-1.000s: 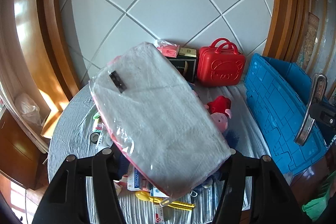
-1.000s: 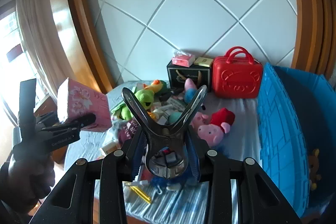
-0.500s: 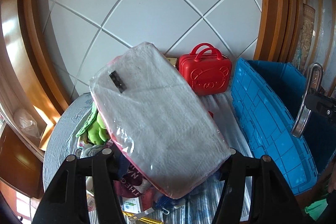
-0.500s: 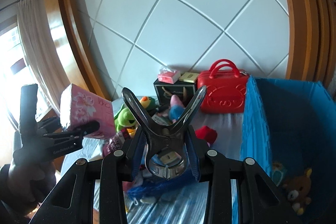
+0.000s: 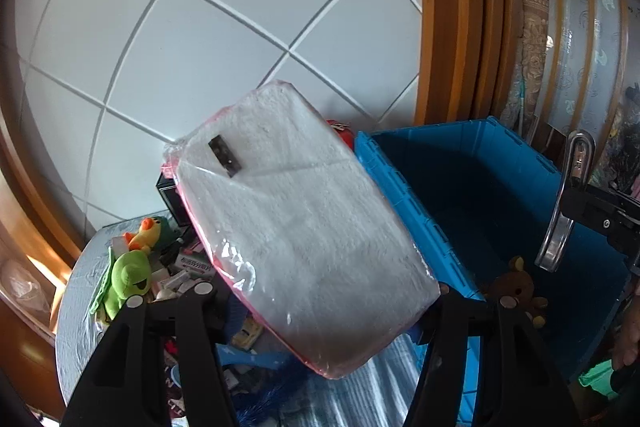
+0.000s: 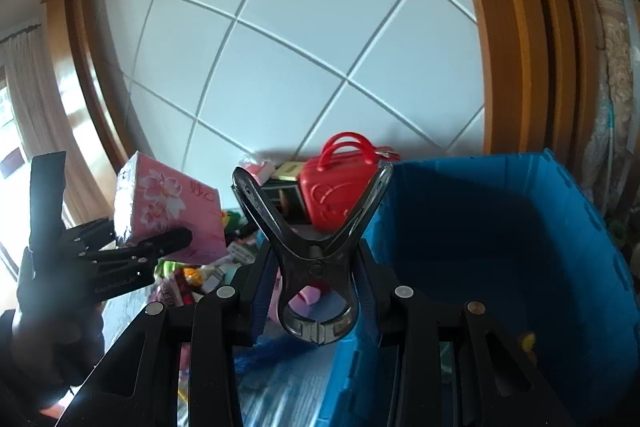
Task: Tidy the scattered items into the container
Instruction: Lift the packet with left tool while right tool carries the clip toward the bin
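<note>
Both loads up and heading for the blue bin [image 5: 404,187]!

Left tool [image 5: 320,311] clamped on the pink tissue pack [image 5: 304,235], held above the cluttered bench [image 5: 76,291] just beside the bin's near wall; right tool [image 6: 316,283] squeezing a metal spring clamp [image 6: 316,263], prongs up, at the bin's rim. Best to clear the wall first, dip low inside, release apart from the plush bear [image 5: 516,287], no tossing.

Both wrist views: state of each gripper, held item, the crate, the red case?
left gripper: shut on tissue pack
tissue pack: held, tilted
right gripper: shut on metal clamp
metal clamp: held, handles up
blue crate: open, plush bear inside
red case: closed, upright
</note>
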The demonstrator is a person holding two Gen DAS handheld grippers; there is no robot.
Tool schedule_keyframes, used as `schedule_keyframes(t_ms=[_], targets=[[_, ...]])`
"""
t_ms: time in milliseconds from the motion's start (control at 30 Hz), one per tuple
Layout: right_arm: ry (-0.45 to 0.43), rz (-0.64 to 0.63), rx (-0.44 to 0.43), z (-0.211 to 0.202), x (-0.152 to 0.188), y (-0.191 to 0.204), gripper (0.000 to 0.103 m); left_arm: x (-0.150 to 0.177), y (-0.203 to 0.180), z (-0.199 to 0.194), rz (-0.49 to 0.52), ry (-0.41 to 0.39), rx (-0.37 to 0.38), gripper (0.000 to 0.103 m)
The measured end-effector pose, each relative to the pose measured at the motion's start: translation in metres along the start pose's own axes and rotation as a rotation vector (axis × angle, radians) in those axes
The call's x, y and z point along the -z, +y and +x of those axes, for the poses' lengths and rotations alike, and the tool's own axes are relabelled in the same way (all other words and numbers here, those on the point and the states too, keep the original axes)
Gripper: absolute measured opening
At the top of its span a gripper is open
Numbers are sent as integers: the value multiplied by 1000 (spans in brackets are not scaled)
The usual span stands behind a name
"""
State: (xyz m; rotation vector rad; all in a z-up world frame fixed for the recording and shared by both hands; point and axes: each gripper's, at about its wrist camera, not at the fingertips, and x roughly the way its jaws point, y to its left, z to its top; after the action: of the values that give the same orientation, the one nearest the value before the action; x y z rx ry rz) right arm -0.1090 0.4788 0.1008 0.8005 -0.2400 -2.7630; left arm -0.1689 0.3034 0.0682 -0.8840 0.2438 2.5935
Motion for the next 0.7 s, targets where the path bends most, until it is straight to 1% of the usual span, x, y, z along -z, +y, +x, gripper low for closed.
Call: schedule_keyframes(t_ms=[167,300,500,600,700], targets=[[-13,45,52,-20,5,-41,37,-20,-53,17,51,-8,67,59],[-21,75,95,-36,10,-66,37,-34,-92,29,87,-3,118,59],[-43,143,167,-52,16,-105,37,-53,-142,44,160,12,195,59],[-55,182,200,-60,23,-125,37,-62,-165,54,192,34,226,59],[-51,225,233,-62,35,-146,37,-69,-185,74,213,71,259,59]])
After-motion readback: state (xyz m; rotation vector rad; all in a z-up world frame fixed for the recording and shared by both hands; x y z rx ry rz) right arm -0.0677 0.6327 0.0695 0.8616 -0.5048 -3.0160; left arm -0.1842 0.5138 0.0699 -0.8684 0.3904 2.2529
